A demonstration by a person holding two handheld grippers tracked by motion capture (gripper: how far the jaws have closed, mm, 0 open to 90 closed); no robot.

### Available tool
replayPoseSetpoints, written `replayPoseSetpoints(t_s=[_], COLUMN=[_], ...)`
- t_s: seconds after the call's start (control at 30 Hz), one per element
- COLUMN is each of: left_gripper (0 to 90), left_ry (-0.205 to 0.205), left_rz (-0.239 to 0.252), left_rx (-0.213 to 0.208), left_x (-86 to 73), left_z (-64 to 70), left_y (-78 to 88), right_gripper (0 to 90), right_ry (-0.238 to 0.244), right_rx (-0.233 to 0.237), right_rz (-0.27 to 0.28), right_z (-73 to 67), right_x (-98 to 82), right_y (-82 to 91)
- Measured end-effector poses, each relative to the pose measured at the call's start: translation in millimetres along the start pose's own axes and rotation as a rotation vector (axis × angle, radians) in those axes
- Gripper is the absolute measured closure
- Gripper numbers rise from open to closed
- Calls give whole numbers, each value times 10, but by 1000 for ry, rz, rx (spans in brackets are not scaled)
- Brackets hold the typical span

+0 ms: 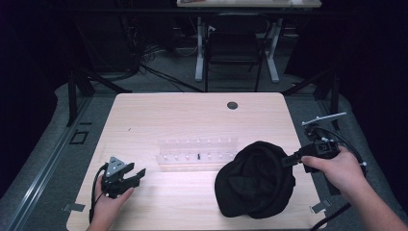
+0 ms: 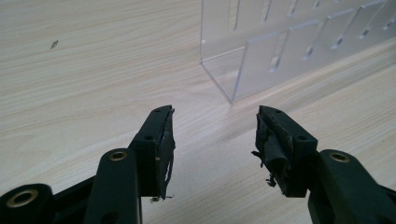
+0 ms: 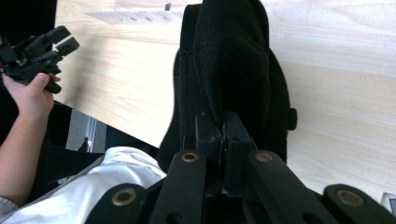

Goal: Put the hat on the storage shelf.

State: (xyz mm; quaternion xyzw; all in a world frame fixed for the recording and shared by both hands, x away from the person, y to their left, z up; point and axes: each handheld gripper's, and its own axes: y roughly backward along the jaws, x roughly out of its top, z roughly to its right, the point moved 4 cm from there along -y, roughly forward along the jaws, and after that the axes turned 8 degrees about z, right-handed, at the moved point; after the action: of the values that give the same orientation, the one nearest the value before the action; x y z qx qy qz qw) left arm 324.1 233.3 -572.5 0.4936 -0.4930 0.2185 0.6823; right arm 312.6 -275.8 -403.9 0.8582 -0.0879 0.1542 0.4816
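Right tongs (image 1: 287, 160) clenched on black cap's (image 1: 255, 180) edge, apparently; left tongs (image 1: 136, 176) released.

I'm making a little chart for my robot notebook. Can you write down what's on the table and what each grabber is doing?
held thing: black cap, pinched at its edge
right gripper: shut on the cap
left gripper: open, holding nothing
other thing: clear plastic rack in the middle
surface: wooden table
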Motion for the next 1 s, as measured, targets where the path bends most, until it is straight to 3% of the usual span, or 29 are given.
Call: replayPoseSetpoints(t_s=[0.33, 0.6, 0.87, 1.0], left_gripper=[471, 471, 471, 471], left_ry=[-2, -2, 0, -1], left_rz=[-1, -2, -2, 0], left_rx=[2, 1, 2, 2], left_x=[0, -1, -2, -2], left_z=[-3, -2, -1, 2], left_y=[1, 0, -3, -5], right_gripper=[882, 882, 883, 883], right_ry=[7, 14, -37, -65], right_rx=[43, 45, 93, 148], right_rz=[32, 72, 124, 150], right_z=[-173, -234, -214, -193], right_x=[84, 170, 254, 301], right_y=[168, 303, 475, 551])
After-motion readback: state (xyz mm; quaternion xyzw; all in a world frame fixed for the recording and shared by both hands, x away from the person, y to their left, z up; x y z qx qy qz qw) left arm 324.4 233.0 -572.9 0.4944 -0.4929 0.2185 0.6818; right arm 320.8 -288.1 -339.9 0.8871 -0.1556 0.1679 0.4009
